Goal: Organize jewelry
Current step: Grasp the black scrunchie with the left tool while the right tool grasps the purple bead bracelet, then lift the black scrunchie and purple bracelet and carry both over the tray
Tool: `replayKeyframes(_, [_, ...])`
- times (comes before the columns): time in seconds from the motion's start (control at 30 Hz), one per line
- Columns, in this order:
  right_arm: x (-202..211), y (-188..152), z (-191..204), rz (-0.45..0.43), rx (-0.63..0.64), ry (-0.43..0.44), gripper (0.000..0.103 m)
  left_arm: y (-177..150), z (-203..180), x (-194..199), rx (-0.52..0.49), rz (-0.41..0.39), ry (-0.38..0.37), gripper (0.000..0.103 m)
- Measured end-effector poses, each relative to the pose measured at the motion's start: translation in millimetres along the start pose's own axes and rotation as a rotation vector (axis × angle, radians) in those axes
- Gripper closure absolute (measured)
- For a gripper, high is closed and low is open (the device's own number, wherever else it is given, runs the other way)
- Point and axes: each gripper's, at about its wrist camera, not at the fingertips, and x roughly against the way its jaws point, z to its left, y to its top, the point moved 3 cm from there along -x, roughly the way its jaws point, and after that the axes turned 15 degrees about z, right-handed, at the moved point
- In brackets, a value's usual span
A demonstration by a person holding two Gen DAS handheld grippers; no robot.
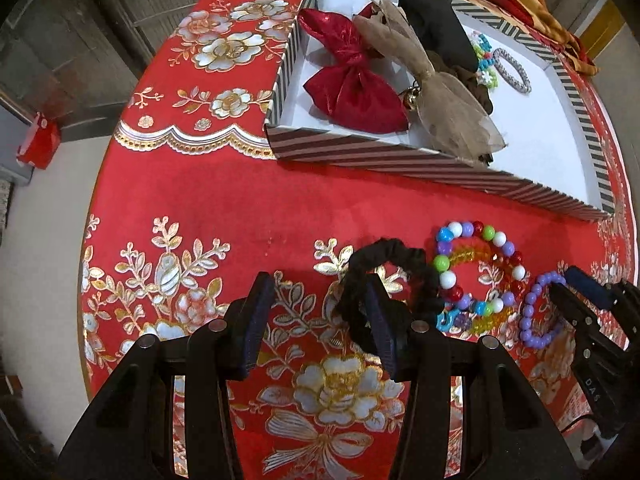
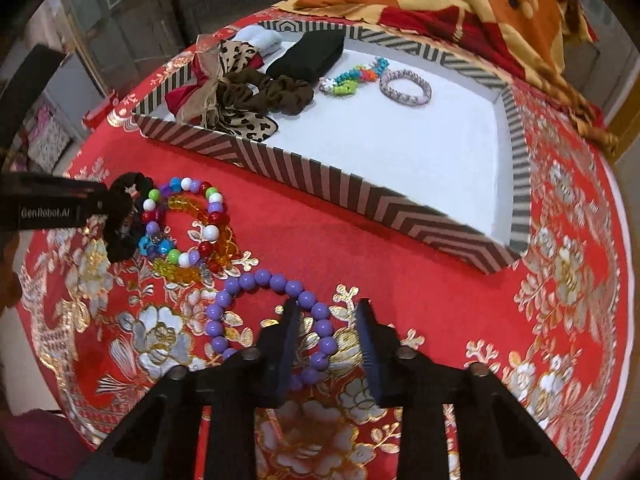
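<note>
Both wrist views look steeply down on a round table under a red cloth with gold and silver embroidered flowers (image 2: 320, 248).

Left gripper (image 1: 318, 284): jaws spread wide, nothing pinched. Its right-hand finger (image 1: 380, 328) stands inside the loop of the black fabric scrunchie (image 1: 400, 256). The loop's near side lies between the two fingers, and the pads are clear of it.

Right gripper (image 2: 328, 304): jaws narrowly apart, astride one side of the purple round-bead bracelet (image 2: 256, 278). I see a sliver of cloth on either side of the beads, so I do not log a pinch.

The bracelet lies flat on the cloth, in front of the shallow rectangular cardboard tray with black-and-white striped walls (image 2: 360, 196) and outside it. Just beside the bracelet are a multicoloured bead bracelet (image 2: 210, 233) and an amber faceted-bead bracelet (image 2: 180, 202), overlapping each other and touching the scrunchie.

Room: a bare band of red cloth runs between this cluster and the tray's near wall. The tray's white floor is open along its near right side. A silvery woven bracelet (image 2: 406, 88), a brown scrunchie (image 2: 280, 94) and a red satin bow (image 1: 352, 92) crowd its far-left part. The table edge (image 1: 86, 280) curves close on the left gripper's outer side.
</note>
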Motion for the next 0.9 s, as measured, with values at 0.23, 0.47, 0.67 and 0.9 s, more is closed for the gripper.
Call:
replayKeyframes(0.23, [1.8,-2.0,-1.1,-0.009,-0.008,0.051,0.092,0.2,-7.5,5.2,-0.029,-0.024,-0.019,0.094])
replayKeyframes(0.47, [40.5,-2.6,-3.0,-0.086,-0.017,0.065,0.094,-5.3,-13.6,50.9,-0.073,-0.111,-0.061,0.095])
replayKeyframes(0.67, [34.1,-3.2,-0.4,-0.055,-0.014,0.071,0.094,-8.7,-13.4,61.5,-0.085,-0.127,-0.081,0.095])
replayKeyframes(0.9, [7.6,5.5,6.6,0.05,0.059,0.038,0.094,-16.7,-10.1,61.2,-0.071,-0.113,-0.108,0.095])
